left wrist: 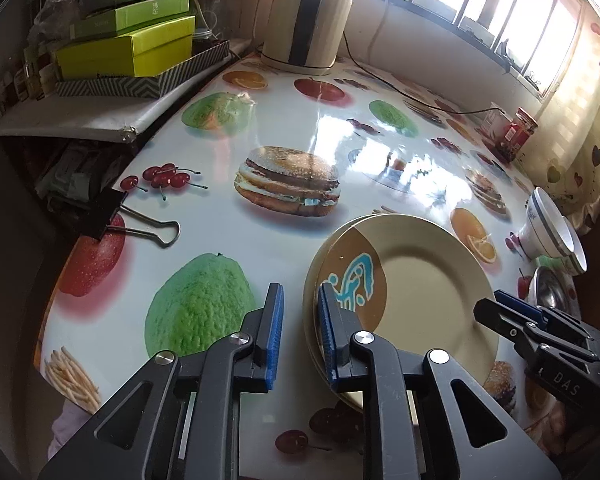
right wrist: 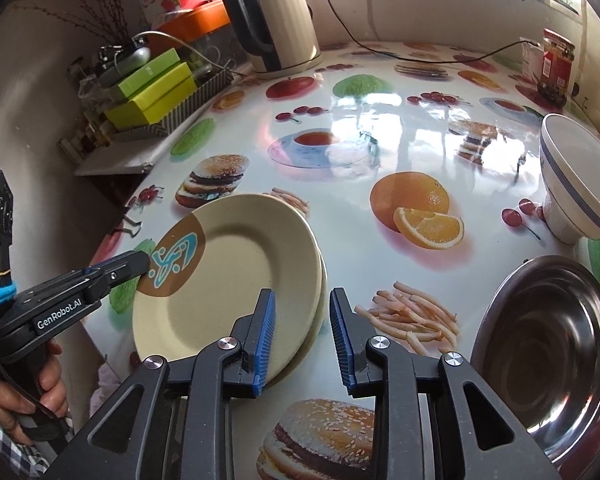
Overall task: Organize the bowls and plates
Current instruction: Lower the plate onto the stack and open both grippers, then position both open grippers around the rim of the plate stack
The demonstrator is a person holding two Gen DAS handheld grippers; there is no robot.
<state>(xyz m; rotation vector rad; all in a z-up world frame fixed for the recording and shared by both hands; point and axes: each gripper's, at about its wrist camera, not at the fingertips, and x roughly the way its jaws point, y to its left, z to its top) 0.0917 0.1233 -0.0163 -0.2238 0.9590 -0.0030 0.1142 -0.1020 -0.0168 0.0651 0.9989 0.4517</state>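
Two beige plates [right wrist: 236, 280] stacked near the table's [right wrist: 380, 144] front edge, the top one printed with a brown patch and a blue figure, the lower one peeking out along one side. Left gripper [left wrist: 300, 332] at the stack's left rim, jaws slightly apart, one blue pad over the rim, nothing pinched between them (rim beside the gap, not in it). Right gripper [right wrist: 302, 340] at the opposite rim, jaws likewise apart, rim edge just beside the inner pad, no clamp visible. Steel bowl [right wrist: 548, 344] to the right of the plates, near the table edge. White bowls [left wrist: 556, 236] with a blue band nested and tipped on their side beyond it. Kettle [right wrist: 276, 28] at the far end.
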